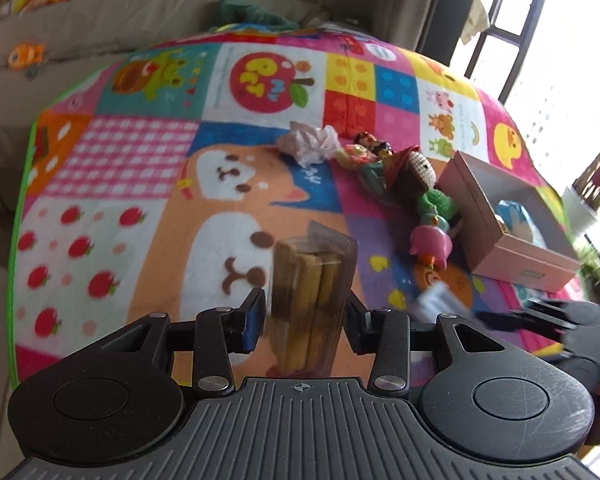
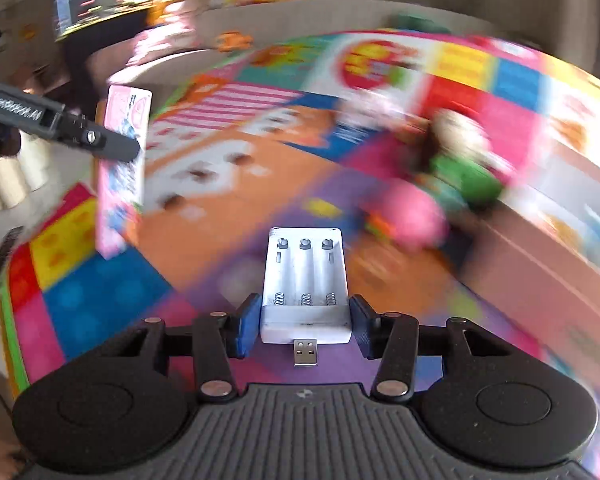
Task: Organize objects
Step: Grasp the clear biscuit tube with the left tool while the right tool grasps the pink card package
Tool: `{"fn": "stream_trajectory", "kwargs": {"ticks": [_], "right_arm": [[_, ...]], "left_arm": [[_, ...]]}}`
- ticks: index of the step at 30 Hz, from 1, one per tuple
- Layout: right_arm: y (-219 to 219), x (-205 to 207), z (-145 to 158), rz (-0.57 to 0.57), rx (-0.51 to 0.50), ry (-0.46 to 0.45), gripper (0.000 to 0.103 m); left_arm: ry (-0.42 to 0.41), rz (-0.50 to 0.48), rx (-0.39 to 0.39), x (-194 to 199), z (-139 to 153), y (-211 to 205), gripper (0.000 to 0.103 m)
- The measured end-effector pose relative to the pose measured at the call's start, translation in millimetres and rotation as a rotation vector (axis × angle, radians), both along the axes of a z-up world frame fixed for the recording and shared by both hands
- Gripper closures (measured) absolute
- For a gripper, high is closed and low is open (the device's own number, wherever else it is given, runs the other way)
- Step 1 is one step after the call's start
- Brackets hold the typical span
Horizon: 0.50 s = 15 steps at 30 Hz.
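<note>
Much of the right wrist view is smeared by motion: the soft toys ahead and to the right of the fingers are only pink and green blurs, and the pale pink cardboard box [image 2: 540,264] at the right edge is cut off by the frame.

The right gripper [image 2: 304,322] is clamped on a white plastic three-slot battery charger [image 2: 304,284]. Its blue-padded fingers [image 2: 247,326] press the charger's near end from both sides. The charger's long axis runs straight ahead along the fingers, slots facing up, its metal USB plug pointing back toward the camera.

The left gripper [image 1: 306,318] holds a clear plastic packet of brown biscuit sticks [image 1: 312,296], pads against both sides. The packet stands roughly upright between the fingers, long axis running away from the camera; its lower end is hidden behind the gripper body. In the right wrist view the same packet shows a pink printed face, far to the left of the right fingers.

Below both lies a colourful patchwork play mat [image 1: 140,152]. Right of the left fingers, the open pink box holds a partly hidden pale blue item.
</note>
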State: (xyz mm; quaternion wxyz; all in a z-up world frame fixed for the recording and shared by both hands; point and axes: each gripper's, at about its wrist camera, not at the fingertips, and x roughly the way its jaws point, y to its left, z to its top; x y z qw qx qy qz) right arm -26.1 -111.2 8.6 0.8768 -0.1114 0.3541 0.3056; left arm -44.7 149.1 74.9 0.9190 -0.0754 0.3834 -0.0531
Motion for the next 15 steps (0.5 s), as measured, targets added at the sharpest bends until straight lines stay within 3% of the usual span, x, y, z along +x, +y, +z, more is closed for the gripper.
{"fn": "stream_trajectory", "kwargs": {"ticks": [2, 3, 6, 9, 11, 15], "right_arm": [[-28.0, -14.9, -2.8, -0.074, -0.023, -0.038, 0.054], [-40.1, -21.9, -4.3, -0.108, -0.029, -0.055, 0.046], [-69.3, -36.2, -9.3, -0.195, -0.016, -0.088, 0.025], [-90.8, -38.6, -10.9, -0.255, 0.048, -0.078, 0.021], [-96.0, -33.3, -11.4, -0.278, 0.081, -0.066, 0.016], [-107.4, -31.0, -9.7, -0.274, 0.113, -0.029, 0.015]], "left_arm": [[0.017, -0.036, -0.014, 14.7, -10.2, -21.8, 0.062], [0.038, -0.061, -0.036, 22.6, -17.1, -33.2, 0.059], [0.034, -0.131, -0.068, 33.3, -23.4, -58.9, 0.063], [-0.036, -0.147, -0.045, 28.6, -10.2, -57.5, 0.063], [-0.042, -0.14, -0.019, 23.2, -3.9, -47.7, 0.063], [-0.038, -0.167, -0.018, -3.2, -1.1, -24.8, 0.065]]}}
